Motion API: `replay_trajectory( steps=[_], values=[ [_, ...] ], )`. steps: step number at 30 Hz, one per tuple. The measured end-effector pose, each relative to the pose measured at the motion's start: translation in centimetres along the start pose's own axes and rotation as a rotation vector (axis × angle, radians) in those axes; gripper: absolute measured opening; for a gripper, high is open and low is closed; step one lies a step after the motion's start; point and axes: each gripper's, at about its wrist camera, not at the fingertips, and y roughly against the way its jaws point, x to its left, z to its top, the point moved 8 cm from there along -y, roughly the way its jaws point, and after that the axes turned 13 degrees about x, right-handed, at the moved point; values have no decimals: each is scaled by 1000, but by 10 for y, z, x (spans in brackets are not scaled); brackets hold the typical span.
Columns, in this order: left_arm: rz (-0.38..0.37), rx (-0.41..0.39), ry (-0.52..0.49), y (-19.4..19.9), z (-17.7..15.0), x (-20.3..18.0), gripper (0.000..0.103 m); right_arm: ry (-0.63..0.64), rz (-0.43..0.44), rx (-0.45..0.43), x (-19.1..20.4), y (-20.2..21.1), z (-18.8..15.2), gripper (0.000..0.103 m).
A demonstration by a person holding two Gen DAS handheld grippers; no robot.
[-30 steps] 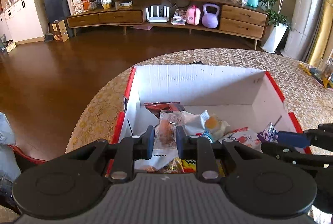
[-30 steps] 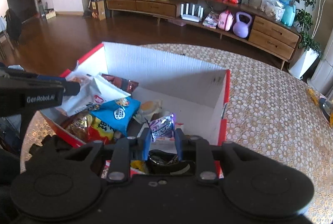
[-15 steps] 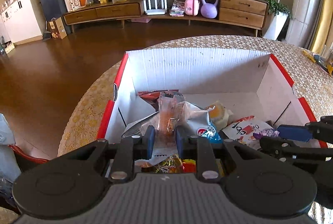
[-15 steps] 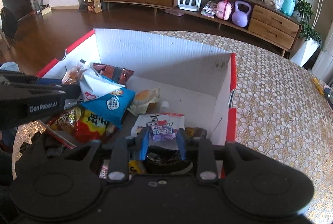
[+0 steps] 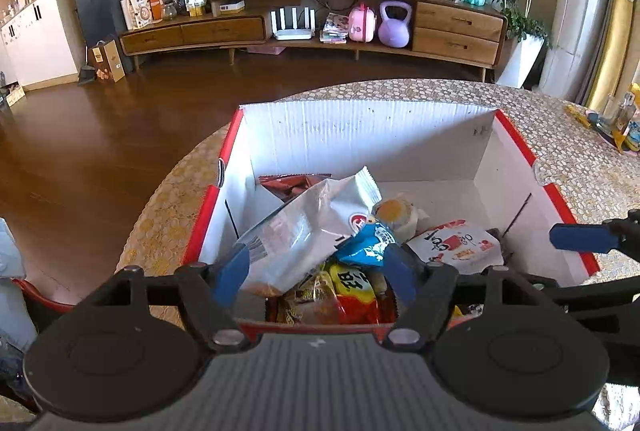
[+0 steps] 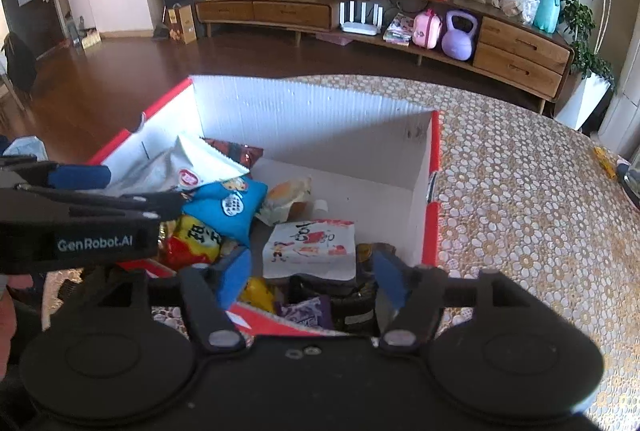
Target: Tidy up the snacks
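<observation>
Both tools hung over the near edge of the red-rimmed white cardboard box (image 5: 360,135), which stood on the table with the gold-patterned lace cloth (image 6: 520,199).

On the left, the left gripper (image 5: 318,265) had its blue-padded jaws opening. The crinkled white-and-silver foil snack bag (image 5: 304,227) lay between them, and the pads did not appear to press it. That bag ran on a diagonal, its crimped end pointing up and away toward the far wall of the box. It leaned on a blue snack pouch (image 5: 370,245) and a red-and-yellow packet (image 5: 352,287).

Further right, a flat white packet with red print (image 6: 310,249) lay on the box floor, straight ahead of the right gripper (image 6: 310,277) and just beyond its tips. Those jaws were opening too. A small purple wrapper (image 6: 308,311) sat below them, free of the pads.

The right gripper was clearly the nearer to the flat white packet, while the left was nearer the foil bag.
</observation>
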Motion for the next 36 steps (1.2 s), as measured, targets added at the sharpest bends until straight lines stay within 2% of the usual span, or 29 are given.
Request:
replay_trajectory(
  steps=[2,7,8,13,28,31,36],
  values=[
    [-3,-7,1,6,-2,-1,75,-2,5,-14,0,8,-1,79],
    [-11,-39,4,23,-6,-2,81,-15,2,-46,-3,27,-4,90],
    [-12,-48,4,28,-6,-2,82,-17,3,-52,-3,31,-5,95],
    [-4,-81,-6,47,-10,-5,82,-23,-7,-93,-5,52,-7,103],
    [-48,-213,-43,120,-36,-32,82,-41,24,-213,-9,120,-33,103],
    [-63,-245,-51,135,-41,-40,91,-43,31,-251,-11,136,-42,103],
    [-75,-285,-78,154,-51,-53,91,-39,18,-314,-15,159,-55,103]
  ],
)
